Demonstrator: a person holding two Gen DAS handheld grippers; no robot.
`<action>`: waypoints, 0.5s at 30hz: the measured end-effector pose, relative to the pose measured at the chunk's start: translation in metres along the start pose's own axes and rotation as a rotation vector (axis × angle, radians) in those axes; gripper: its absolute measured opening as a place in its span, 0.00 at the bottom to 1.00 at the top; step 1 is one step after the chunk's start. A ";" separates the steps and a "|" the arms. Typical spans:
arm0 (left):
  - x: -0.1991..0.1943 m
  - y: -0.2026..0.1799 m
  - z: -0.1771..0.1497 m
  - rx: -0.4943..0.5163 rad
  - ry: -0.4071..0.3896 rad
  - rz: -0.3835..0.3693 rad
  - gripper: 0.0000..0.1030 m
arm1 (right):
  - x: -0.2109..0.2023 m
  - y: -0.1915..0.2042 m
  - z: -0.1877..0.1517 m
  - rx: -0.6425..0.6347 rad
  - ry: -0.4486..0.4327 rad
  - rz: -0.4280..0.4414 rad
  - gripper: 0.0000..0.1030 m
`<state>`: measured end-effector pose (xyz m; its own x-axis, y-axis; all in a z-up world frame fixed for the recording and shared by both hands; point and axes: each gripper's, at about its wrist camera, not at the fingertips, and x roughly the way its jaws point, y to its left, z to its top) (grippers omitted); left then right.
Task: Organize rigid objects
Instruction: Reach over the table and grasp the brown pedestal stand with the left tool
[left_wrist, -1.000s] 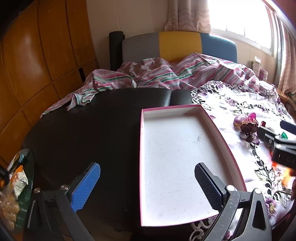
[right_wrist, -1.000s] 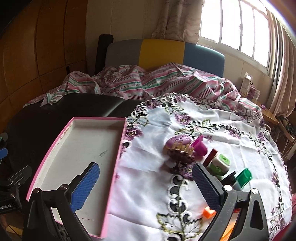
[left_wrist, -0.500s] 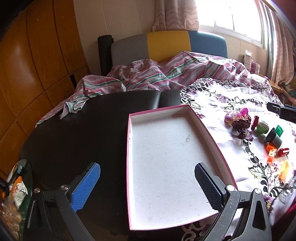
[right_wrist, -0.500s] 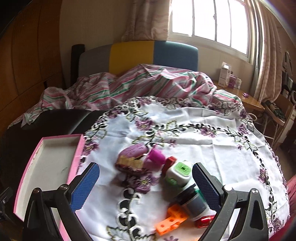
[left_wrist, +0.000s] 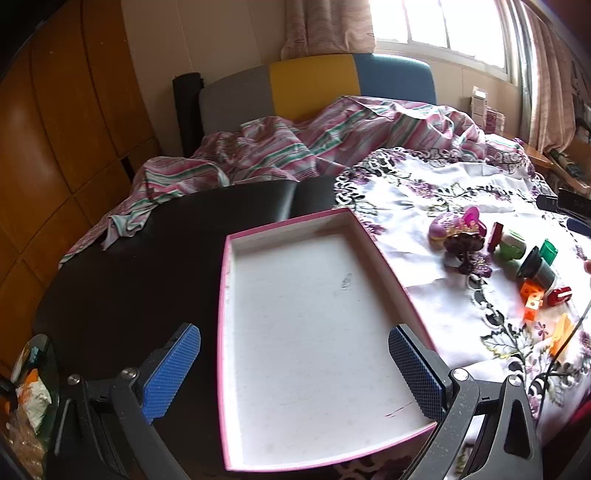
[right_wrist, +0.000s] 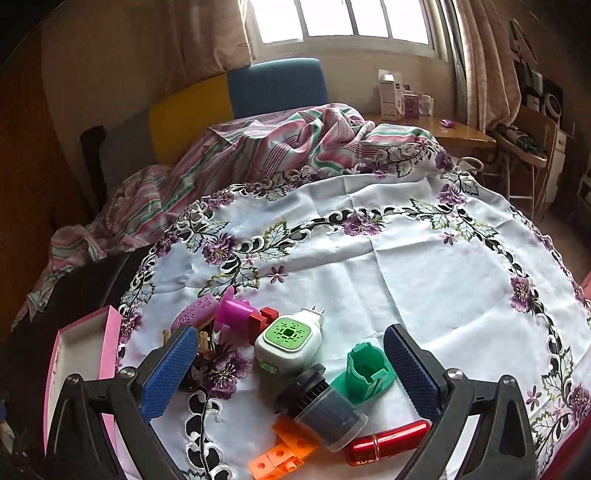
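Clutter of small hard things lies bunched on the embroidered cloth right under my right gripper (right_wrist: 286, 360), whose jaws stand wide and hold nothing: a green-faced white plug-in unit (right_wrist: 290, 341) just ahead between the fingers, a grey capped cylinder (right_wrist: 321, 404) nearer me with its long axis slanting toward my right, a green cap (right_wrist: 367, 371) touching it. The pink-rimmed tray (left_wrist: 225, 295) sits well to the left, bare inside, framed by my left gripper (left_wrist: 293, 373), also wide and idle. My right is plainly the nearer gripper for the first pick.
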<state>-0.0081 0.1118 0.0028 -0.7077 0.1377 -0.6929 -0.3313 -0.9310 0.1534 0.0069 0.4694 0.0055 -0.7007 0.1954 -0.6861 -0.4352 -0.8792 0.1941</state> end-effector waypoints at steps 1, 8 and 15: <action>0.001 -0.003 0.001 0.001 0.002 -0.010 1.00 | 0.000 -0.004 0.000 0.019 0.004 0.004 0.99; 0.013 -0.025 0.014 -0.027 0.035 -0.186 1.00 | 0.001 -0.029 0.002 0.148 0.023 0.012 0.99; 0.018 -0.058 0.030 0.051 0.024 -0.211 1.00 | 0.005 -0.043 0.003 0.216 0.041 0.025 0.99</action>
<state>-0.0203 0.1781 0.0024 -0.6042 0.3191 -0.7302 -0.5021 -0.8640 0.0380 0.0204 0.5099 -0.0038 -0.6915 0.1529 -0.7060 -0.5316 -0.7694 0.3541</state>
